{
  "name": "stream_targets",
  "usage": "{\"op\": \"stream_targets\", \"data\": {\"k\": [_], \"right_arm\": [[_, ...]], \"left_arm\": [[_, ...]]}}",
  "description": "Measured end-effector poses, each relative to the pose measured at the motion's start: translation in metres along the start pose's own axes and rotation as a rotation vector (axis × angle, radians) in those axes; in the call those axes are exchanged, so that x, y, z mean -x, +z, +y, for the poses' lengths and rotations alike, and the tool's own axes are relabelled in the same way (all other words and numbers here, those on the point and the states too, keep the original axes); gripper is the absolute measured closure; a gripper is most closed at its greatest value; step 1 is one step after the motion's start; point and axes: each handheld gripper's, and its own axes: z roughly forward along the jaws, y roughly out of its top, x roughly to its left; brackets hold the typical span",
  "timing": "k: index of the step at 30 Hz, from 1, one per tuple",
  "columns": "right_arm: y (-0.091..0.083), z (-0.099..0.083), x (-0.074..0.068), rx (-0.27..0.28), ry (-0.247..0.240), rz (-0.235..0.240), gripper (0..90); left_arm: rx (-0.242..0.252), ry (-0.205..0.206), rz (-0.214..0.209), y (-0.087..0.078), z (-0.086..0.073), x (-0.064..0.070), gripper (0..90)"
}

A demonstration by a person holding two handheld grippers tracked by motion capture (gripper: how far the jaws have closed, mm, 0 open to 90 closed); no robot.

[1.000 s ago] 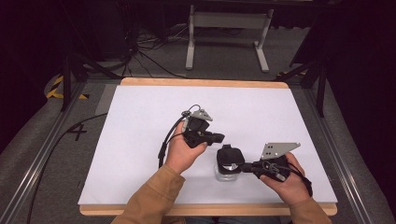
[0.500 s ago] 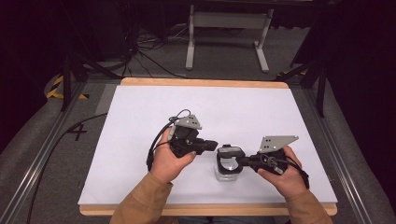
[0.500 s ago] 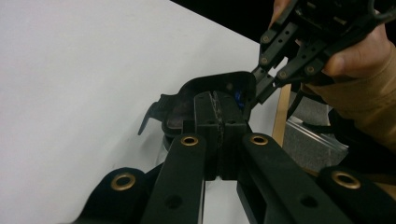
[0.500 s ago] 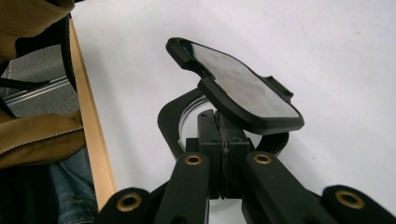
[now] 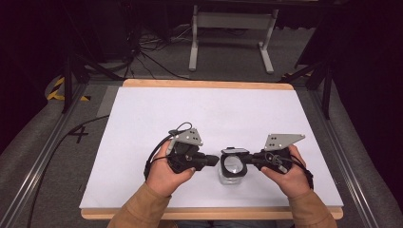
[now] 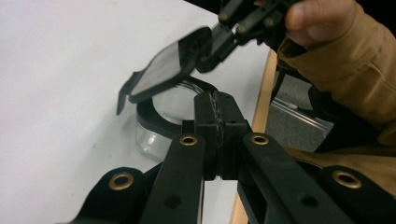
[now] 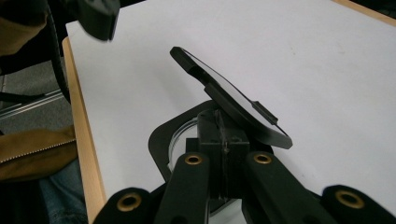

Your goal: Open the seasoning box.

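A small clear container [image 5: 232, 176] with a black rim [image 6: 150, 122] [image 7: 159, 140] stands on the white table near its front edge. Its flat black lid [image 6: 161, 70] [image 7: 229, 95] is tilted up over the opening, clear of the rim on one side. My right gripper [image 5: 250, 159] [image 7: 219, 122] is shut on the lid's edge, and it also appears in the left gripper view [image 6: 212, 44]. My left gripper [image 5: 215, 161] [image 6: 217, 103] is shut with nothing between its jaws, its tips at the container's left rim.
The white sheet [image 5: 214, 114] covers a wood-edged table [image 5: 209, 84]. A cable [image 5: 157, 152] loops from the left gripper. Sleeves and hands come in at the front edge. A metal stand [image 5: 228, 21] and dark floor lie beyond the table.
My left gripper has moved nearer the person and down, ending beside the container. The right hand with the lid has shifted slightly; the container stayed in place.
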Motion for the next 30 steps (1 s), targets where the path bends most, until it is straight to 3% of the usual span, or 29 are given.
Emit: {"op": "stream_targets", "data": {"k": [7,10,12,17,20,30], "right_arm": [[0.001,0.0,0.002,0.037,0.02,-0.038,90.0],[0.0,-0.001,0.002,0.055,0.027,-0.044,90.0],[0.0,-0.001,0.003,0.062,0.03,-0.048,90.0],[0.0,-0.001,0.004,0.075,0.035,-0.059,90.0],[0.0,-0.002,0.006,0.09,0.026,-0.074,90.0],[0.002,-0.004,0.013,0.145,0.045,-0.098,90.0]], "left_arm": [[-0.036,0.045,-0.013,0.021,-0.006,0.0,88.6],[-0.002,0.092,-0.011,0.032,-0.011,0.0,84.9],[-0.033,0.086,-0.01,0.039,-0.014,-0.002,86.9],[-0.05,0.05,-0.01,0.052,-0.019,-0.005,89.4],[-0.049,0.061,0.035,0.06,-0.022,-0.005,89.7],[-0.021,0.047,0.045,0.063,-0.023,-0.006,89.7]]}}
